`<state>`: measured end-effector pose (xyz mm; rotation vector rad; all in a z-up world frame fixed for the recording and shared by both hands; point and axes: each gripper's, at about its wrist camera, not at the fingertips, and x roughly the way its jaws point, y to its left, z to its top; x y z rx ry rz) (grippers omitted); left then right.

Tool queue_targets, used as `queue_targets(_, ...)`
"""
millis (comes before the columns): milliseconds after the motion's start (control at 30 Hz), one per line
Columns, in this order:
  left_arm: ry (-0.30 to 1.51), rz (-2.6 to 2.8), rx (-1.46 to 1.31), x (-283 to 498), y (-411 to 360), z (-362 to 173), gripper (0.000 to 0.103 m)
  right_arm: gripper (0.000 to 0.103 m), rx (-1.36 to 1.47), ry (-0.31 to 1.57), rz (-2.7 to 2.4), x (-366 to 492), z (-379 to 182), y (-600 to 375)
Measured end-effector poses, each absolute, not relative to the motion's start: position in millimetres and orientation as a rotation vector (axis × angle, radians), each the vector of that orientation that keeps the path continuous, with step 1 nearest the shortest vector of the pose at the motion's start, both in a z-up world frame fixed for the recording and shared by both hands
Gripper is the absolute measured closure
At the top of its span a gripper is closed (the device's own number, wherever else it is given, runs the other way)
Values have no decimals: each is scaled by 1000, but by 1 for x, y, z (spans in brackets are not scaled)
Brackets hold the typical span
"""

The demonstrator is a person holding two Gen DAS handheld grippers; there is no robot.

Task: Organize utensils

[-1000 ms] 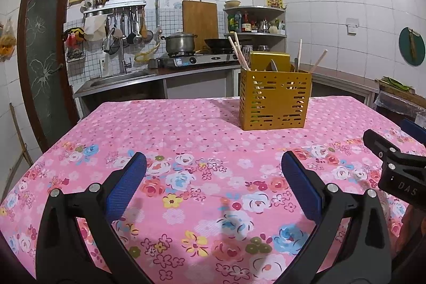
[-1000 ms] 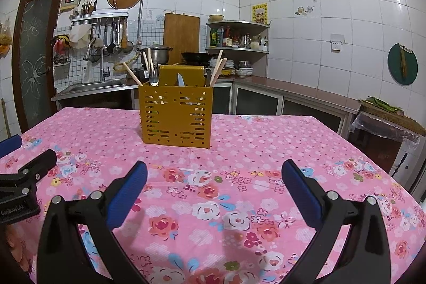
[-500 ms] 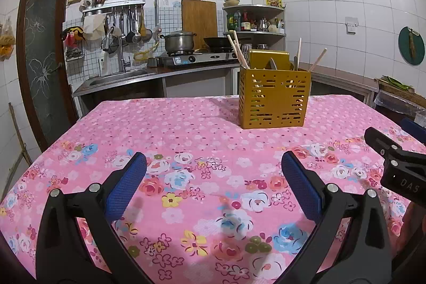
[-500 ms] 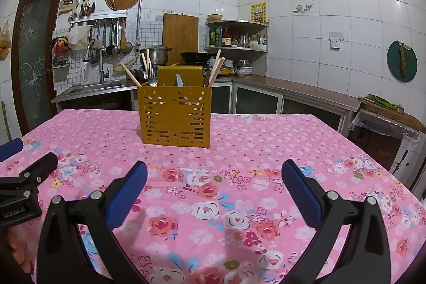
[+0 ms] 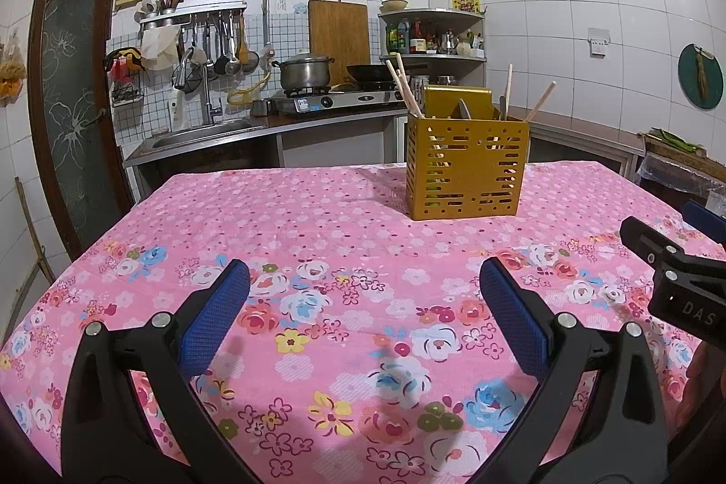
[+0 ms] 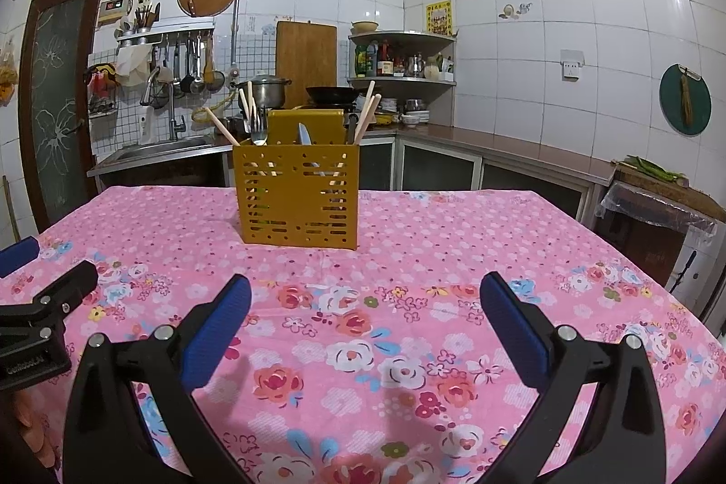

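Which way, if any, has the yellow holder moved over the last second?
No. In the left wrist view the holder still stands just right of the stove, on the same patch of tablecloth.

Utensil holder [image 6: 297,200] hides utensils' lower ends (spoons or forks unclear).

On the desk [image 6: 453,248], the utensil holder [image 6: 297,200] stands at 12 o'clock from the right gripper [image 6: 365,293] and at 1 o'clock from the left gripper [image 5: 363,280], well apart from both. Chopsticks [image 6: 365,114], a fork [image 6: 258,130] and a knife [image 6: 305,134] stand in it. Behind it runs the counter with the sink [image 6: 168,146] at 11 o'clock. The left gripper lies at the right one's 9 o'clock.
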<state>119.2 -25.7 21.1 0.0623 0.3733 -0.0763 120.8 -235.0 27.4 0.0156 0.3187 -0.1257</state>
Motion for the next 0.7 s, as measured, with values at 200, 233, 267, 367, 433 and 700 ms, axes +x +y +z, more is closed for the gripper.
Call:
queue_targets(200,373,-77,63,119,-25,21,5,4,14,319,-126,121,27,-236)
queue_targets(233,372,-77,64,119,-26,21,5,4,14,319,-126,121,27,-236)
queue_targets(267,372,-77,64,119,-26,21,5,4,14,319,-126,121,27,-236)
queue_targets(367,371,-78,65,119,-25,21,5,4,14,319,-126,121,27,-236)
queue_targets(433,370,-78,65,119,-25,21,5,4,14,320,-126,121,27,-236)
queue_targets(700,372,-82,67,119,-25,21,5,4,15,322,-126,122,26,-236)
